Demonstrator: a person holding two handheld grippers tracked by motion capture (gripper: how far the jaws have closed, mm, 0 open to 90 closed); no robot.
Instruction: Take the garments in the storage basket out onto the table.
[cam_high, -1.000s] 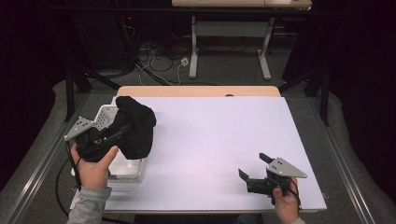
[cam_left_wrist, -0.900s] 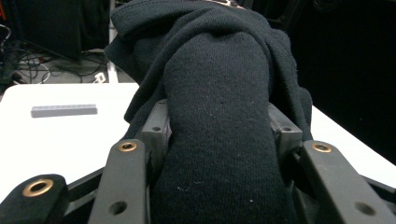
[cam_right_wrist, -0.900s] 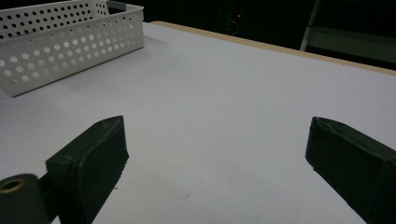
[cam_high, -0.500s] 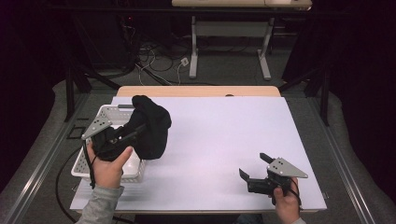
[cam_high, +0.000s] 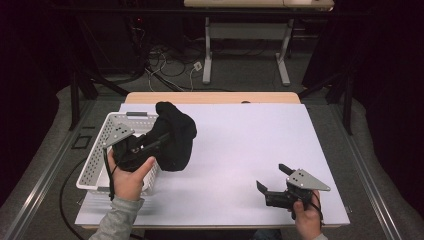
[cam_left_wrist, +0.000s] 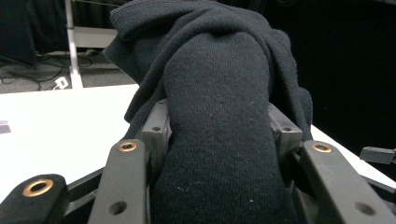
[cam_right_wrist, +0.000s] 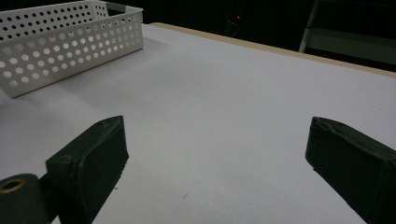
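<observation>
A bundled black knit garment (cam_high: 175, 135) hangs from my left gripper (cam_high: 152, 142), just right of the white perforated basket (cam_high: 95, 165) and over the white tabletop. In the left gripper view the thick black cloth (cam_left_wrist: 219, 121) fills the gap between the jaws, which are shut on it. My right gripper (cam_high: 272, 182) rests near the table's front right corner, jaws wide apart. In the right gripper view its two black fingertips (cam_right_wrist: 93, 158) stand apart over bare white table, with the basket (cam_right_wrist: 60, 44) far off at upper left.
The white table sheet (cam_high: 240, 140) lies on a wooden top whose far edge (cam_high: 215, 97) shows at the back. Beyond it stand a trestle table's legs (cam_high: 207, 50) and cables on the floor.
My left hand has carried the black garment rightward, from above the basket out over the table beside it. The right gripper has stayed where it was.
</observation>
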